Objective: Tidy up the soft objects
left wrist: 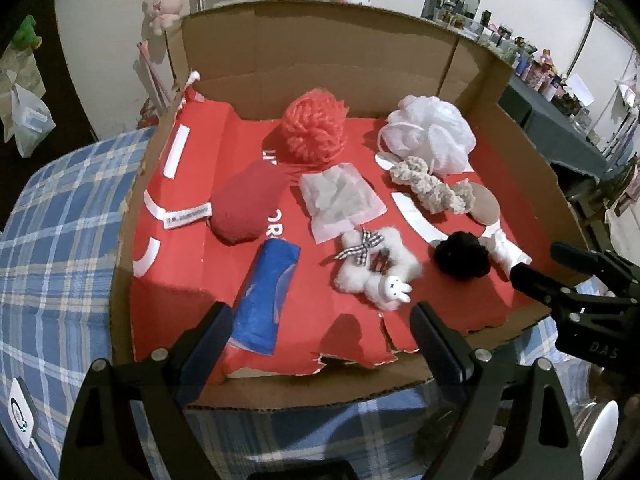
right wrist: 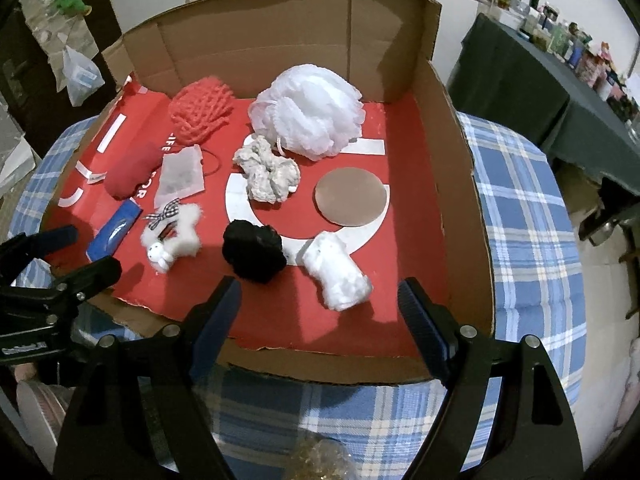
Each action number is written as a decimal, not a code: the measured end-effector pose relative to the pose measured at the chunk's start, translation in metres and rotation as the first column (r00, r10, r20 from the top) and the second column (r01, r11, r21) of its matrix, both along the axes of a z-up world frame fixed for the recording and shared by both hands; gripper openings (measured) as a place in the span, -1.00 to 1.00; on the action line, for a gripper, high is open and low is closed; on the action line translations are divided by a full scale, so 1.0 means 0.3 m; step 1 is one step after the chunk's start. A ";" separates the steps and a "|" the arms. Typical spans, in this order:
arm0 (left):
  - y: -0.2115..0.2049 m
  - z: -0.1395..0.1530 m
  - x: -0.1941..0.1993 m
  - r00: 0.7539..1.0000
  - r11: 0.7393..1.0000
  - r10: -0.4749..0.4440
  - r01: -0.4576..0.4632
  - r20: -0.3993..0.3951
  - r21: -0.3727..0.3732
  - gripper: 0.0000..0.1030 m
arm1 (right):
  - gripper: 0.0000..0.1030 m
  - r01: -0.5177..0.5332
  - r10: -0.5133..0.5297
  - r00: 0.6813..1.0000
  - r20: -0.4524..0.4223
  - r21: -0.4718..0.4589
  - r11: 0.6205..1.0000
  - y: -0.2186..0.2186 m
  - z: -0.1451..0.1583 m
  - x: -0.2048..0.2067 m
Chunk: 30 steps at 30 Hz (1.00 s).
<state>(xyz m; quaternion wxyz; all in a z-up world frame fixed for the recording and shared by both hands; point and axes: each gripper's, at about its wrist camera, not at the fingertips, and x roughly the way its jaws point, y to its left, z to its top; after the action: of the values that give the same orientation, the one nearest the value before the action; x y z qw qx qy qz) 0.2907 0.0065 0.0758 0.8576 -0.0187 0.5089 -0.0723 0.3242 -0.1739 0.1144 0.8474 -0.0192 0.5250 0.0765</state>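
Left wrist view: left gripper jaws wide, nothing btwn, over near edge of shallow cardboard box w/ red liner. Right gripper also wide, empty. Soft items inside box: blue tissue pack, black fuzzy scrunchie, white mesh bath puff.

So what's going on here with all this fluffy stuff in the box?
A person holds two grippers over a cardboard box of soft items on a plaid-covered table. Both the left gripper and right gripper are open and empty. Nothing is picked up yet; the black pom-pom and white roll lie nearest.
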 end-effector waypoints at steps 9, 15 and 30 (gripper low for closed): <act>0.017 -0.011 0.013 1.000 1.000 0.019 -0.019 -0.019 -0.010 0.78 | 0.56 0.000 0.000 1.000 0.000 0.004 1.000 0.001 -0.006 0.001; 0.018 -0.009 0.015 1.000 1.000 0.024 -0.024 -0.018 -0.006 0.78 | 0.56 -0.001 0.001 1.000 -0.003 0.003 1.000 0.001 -0.006 0.000; 0.017 -0.007 0.012 1.000 1.000 0.029 -0.029 -0.010 0.009 0.78 | 0.56 -0.008 0.008 1.000 0.005 0.011 1.000 0.005 -0.003 -0.008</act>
<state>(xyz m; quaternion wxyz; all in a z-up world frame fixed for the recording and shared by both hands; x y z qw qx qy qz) 0.2944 0.0116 0.0736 0.8561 -0.0227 0.5131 -0.0575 0.3218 -0.1725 0.1134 0.8485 -0.0167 0.5225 0.0828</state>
